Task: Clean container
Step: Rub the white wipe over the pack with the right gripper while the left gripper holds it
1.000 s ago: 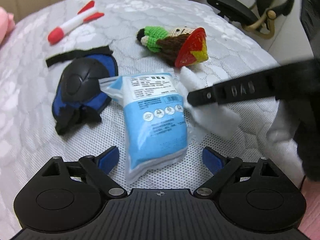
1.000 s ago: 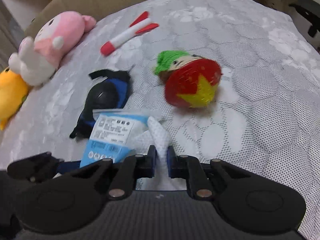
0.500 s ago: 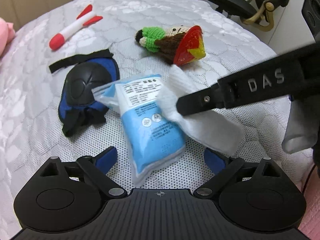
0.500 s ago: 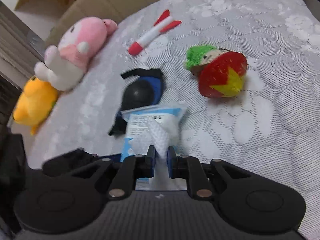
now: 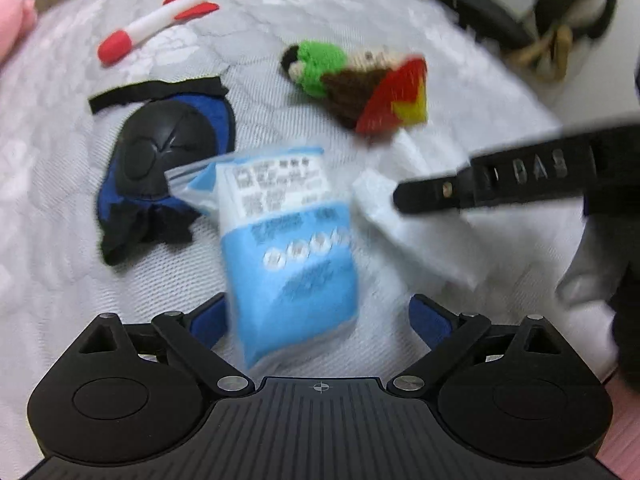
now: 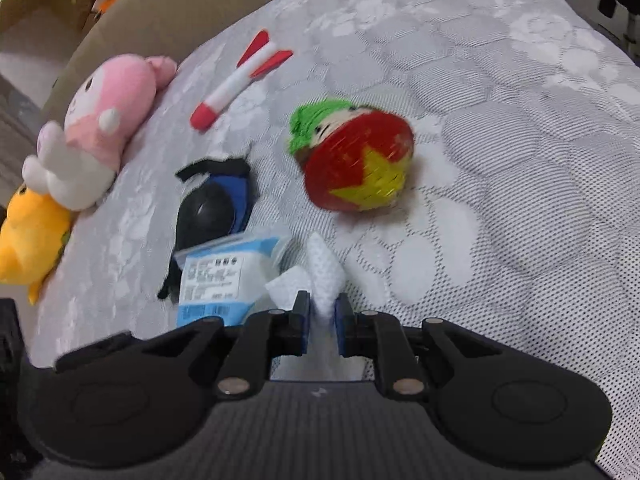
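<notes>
The right gripper (image 6: 320, 316) stays clenched on the white wipe (image 6: 324, 270) but has pulled it back off the blue packet (image 5: 288, 248), so that swipe looks done. The left gripper (image 5: 316, 320) waits with its jaws wide around the packet's near end. Farther off lie a knee pad (image 5: 160, 152), knitted doll (image 5: 352, 88) and toy rocket (image 5: 156, 20), none blocking.

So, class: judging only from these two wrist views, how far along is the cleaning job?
Done: the right gripper has a white wipe pinched between its fingers. In hand: the left gripper is open, straddling the near end of the blue wipe packet on the bed cover. Left: no container is visible in either view, so the actual wiping hasn't started.
</notes>
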`<state>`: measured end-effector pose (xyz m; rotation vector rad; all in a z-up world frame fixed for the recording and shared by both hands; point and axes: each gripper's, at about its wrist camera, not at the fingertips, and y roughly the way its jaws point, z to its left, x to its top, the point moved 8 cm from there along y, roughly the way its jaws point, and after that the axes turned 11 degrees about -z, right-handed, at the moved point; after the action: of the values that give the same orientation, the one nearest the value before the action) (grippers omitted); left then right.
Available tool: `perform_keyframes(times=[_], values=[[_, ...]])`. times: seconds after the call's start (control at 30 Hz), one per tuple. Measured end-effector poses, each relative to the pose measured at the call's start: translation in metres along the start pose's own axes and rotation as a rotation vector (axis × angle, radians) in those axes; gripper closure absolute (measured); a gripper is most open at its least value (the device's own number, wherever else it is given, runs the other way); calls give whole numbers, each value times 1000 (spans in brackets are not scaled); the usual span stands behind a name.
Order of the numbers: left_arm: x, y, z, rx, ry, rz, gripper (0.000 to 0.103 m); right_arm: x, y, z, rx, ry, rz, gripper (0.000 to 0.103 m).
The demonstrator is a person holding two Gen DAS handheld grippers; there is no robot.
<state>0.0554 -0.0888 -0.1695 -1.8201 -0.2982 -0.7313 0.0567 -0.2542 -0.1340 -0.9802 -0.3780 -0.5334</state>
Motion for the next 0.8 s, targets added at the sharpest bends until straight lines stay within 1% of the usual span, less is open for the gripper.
perform_keyframes(times=[0.03,0.07,0.1,0.13,0.17,0.2,0.23,0.3,0.37,0.43,0.47,0.53,0.6,0.63,0.67,0.7,0.73,0.8], values=[[2,0,3,-19,-46,-14,6,2,-2,0,12,10,-7,88],[4,1,5,-21,-58,-32,8,4,-3,-1,25,20,-12,88],[6,1,5,0,-21,-54,17,5,-4,-1,40,26,-13,88],[9,1,5,22,15,-76,45,6,-5,-1,48,29,-16,88],[11,2,4,43,65,-98,43,8,-4,-2,46,31,-19,87],[15,1,0,65,150,-125,43,8,-3,-4,40,29,-19,87],[19,-1,-5,97,259,-156,43,9,-2,-6,31,29,-21,87],[26,-3,-17,186,530,-225,43,11,-1,-10,16,40,-26,87],[26,-3,-27,257,771,-270,43,15,-4,-13,27,66,-43,87],[20,2,-31,295,927,-271,43,21,-9,-15,48,97,-66,88],[16,3,-33,305,986,-267,43,24,-12,-13,73,114,-82,87],[6,3,-38,280,995,-245,42,32,-20,-5,133,147,-114,88],[-2,0,-45,251,960,-244,40,41,-24,8,197,165,-142,88],[-6,-3,-50,238,950,-248,37,46,-24,16,228,169,-154,88],[-9,-6,-56,225,946,-255,33,49,-21,25,250,156,-156,88],[-12,-8,-61,215,940,-259,32,50,-16,36,266,127,-150,88],[-14,-10,-66,201,926,-254,31,47,-8,44,264,90,-135,87],[-17,-13,-70,171,886,-242,28,37,5,53,208,15,-107,87]])
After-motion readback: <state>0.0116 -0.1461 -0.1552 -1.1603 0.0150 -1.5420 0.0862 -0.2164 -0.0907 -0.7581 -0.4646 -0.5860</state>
